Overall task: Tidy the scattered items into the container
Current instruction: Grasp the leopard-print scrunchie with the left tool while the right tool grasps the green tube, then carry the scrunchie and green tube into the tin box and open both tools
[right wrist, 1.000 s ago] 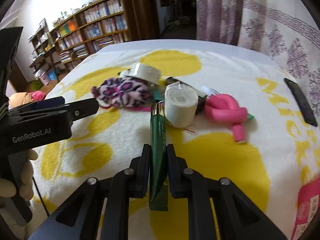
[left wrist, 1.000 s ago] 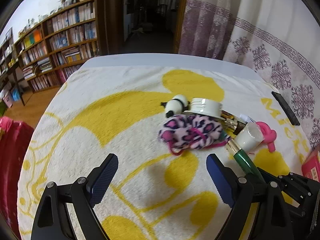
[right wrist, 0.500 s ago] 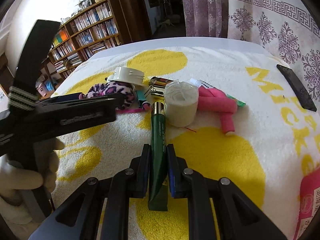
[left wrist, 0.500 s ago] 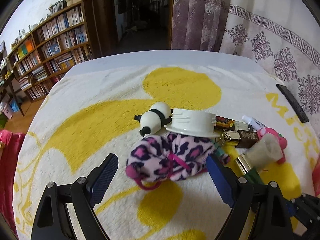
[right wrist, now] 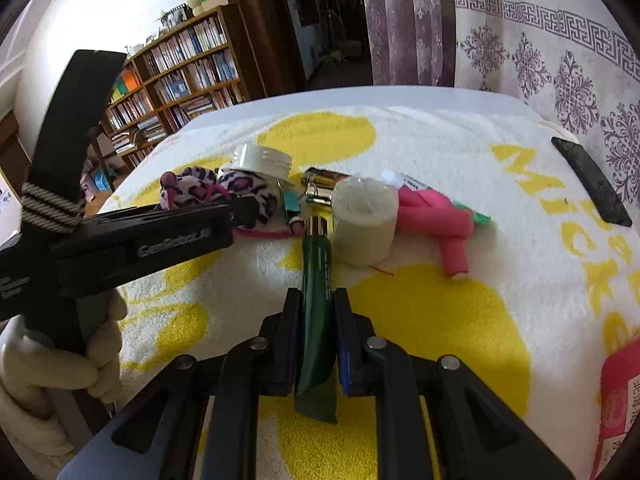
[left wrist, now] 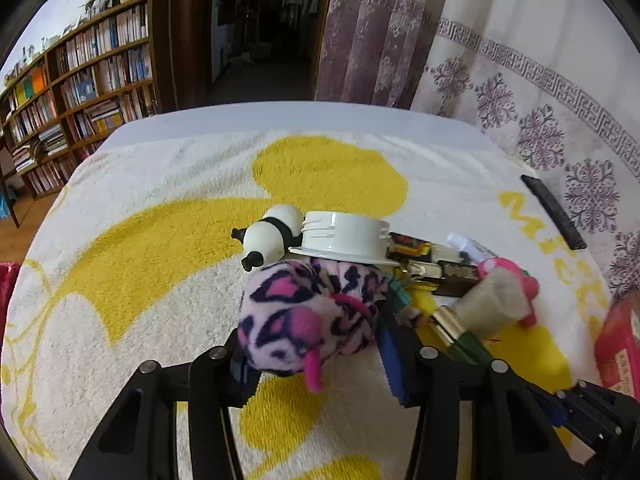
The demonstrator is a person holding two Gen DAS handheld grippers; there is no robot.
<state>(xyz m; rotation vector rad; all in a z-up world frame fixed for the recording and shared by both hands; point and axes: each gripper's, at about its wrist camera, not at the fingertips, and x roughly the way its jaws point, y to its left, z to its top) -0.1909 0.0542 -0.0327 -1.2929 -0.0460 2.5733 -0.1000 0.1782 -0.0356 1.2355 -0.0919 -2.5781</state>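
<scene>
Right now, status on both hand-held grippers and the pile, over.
Left hand-held gripper closed around leopard-print pouch. Right hand-held gripper shut on green tube. Tape roll touching tube's gold cap. No container in view.

Counted one leopard-print plush pouch (left wrist: 308, 316), one panda figure (left wrist: 270, 238), one white lid (left wrist: 344, 236), one green tube (right wrist: 316, 276), one tape roll (right wrist: 364, 220), one pink foam curler (right wrist: 436, 220) (at 3 o'clock of the roll), one lighter (right wrist: 324, 178), two grippers.

I'm in a lived-in home here: packed wooden bookshelves (left wrist: 80, 92) to my left, patterned purple curtains (left wrist: 500, 80) to my right, a yellow-and-white cartoon towel (left wrist: 160, 240) spread across the surface.
</scene>
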